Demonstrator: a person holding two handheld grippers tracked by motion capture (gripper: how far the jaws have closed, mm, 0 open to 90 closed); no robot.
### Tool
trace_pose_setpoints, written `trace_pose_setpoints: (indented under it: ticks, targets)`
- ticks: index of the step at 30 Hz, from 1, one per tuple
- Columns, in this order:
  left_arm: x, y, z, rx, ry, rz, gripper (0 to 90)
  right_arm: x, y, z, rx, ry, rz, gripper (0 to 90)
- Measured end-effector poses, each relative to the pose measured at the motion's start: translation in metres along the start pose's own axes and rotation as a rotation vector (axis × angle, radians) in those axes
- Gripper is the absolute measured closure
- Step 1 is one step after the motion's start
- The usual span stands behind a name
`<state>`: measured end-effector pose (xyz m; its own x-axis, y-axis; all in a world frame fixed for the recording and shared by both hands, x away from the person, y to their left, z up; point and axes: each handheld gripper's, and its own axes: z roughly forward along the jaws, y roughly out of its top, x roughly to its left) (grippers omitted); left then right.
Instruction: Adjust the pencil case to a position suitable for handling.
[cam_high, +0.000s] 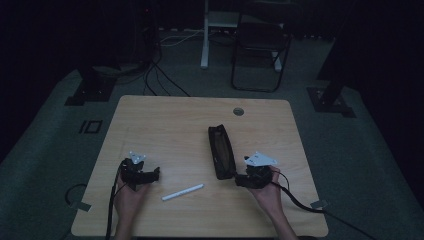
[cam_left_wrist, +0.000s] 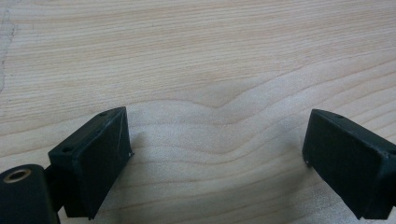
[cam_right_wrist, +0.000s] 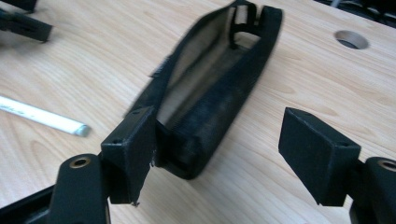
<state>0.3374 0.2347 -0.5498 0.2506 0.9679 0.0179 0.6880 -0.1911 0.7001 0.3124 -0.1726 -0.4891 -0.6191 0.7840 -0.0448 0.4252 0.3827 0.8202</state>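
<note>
A long black pencil case (cam_high: 222, 151) lies unzipped on the wooden table (cam_high: 170, 120), its pale lining showing. In the right gripper view the case (cam_right_wrist: 219, 84) runs away from me, its near end between the jaws but closer to the left one. My right gripper (cam_right_wrist: 217, 154) is open; from above it (cam_high: 239, 180) sits just right of the case's near end. A white pen (cam_high: 183, 192) lies on the table between the hands, also seen as pen (cam_right_wrist: 42, 116). My left gripper (cam_left_wrist: 217, 151) is open over bare wood, and from above it (cam_high: 156, 175) lies left of the pen.
A round cable hole (cam_high: 238, 111) sits near the table's far edge. Cables trail from both grippers off the front edge. Beyond the table stand a dark chair (cam_high: 260, 50) and a white stand leg (cam_high: 204, 35) on grey floor.
</note>
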Motion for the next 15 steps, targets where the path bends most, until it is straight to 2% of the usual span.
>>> trace_pose_setpoints:
  ticks: [2,5,8,11,15]
  targets:
    - [0.0,0.0,0.0,0.0,-0.001,0.0,8.0,-0.006,-0.002,-0.003,0.005,-0.02,0.016,28.7]
    - [0.0,0.0,0.0,0.0,0.0,0.0,8.0,-0.007,-0.001,-0.006,-0.013,-0.002,0.033,28.7]
    - [0.0,0.0,0.0,0.0,0.001,0.0,8.1,0.0,0.003,-0.006,-0.036,0.026,0.037,27.5]
    - [0.0,0.0,0.0,0.001,0.001,0.0,8.1,0.008,0.007,-0.004,-0.057,0.045,0.021,25.4]
    - [0.0,0.0,0.0,0.001,0.0,0.0,8.0,0.018,0.007,0.006,-0.04,0.052,0.005,23.1]
